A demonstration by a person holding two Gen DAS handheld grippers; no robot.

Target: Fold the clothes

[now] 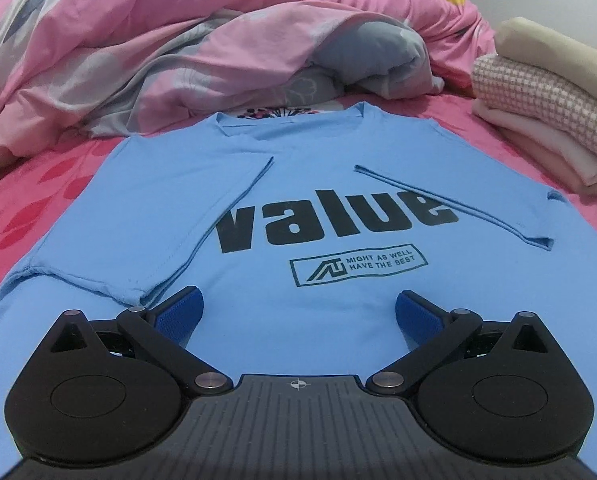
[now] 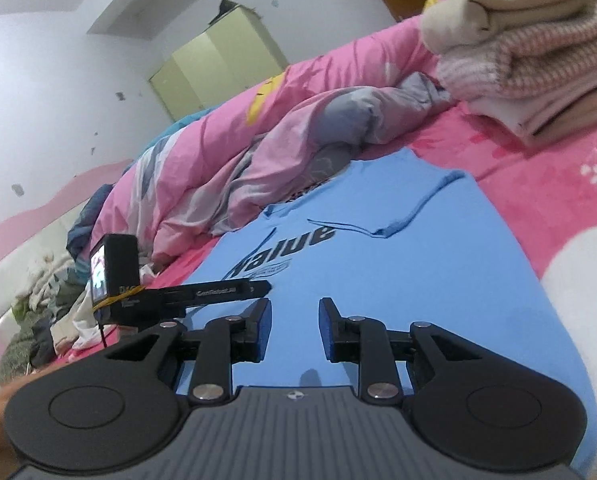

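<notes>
A light blue T-shirt (image 1: 318, 152) printed with "value" lies flat, front up, on the pink bed sheet (image 1: 38, 184). Both short sleeves are folded inward over the chest. My left gripper (image 1: 298, 300) hovers over the shirt's lower part, jaws wide open, nothing between the blue pads. In the right wrist view the same shirt (image 2: 418, 280) runs away from me. My right gripper (image 2: 294, 312) is low over its lower part with a narrow gap between the pads and no cloth in it. The left gripper's camera (image 2: 114, 272) shows just to the left.
A crumpled pink and grey quilt (image 1: 178, 40) lies behind the shirt's collar. A stack of folded clothes (image 1: 546, 100) sits at the far right of the bed, also in the right wrist view (image 2: 518, 60). A heap of loose clothes (image 2: 46, 312) lies beyond the bed's left side.
</notes>
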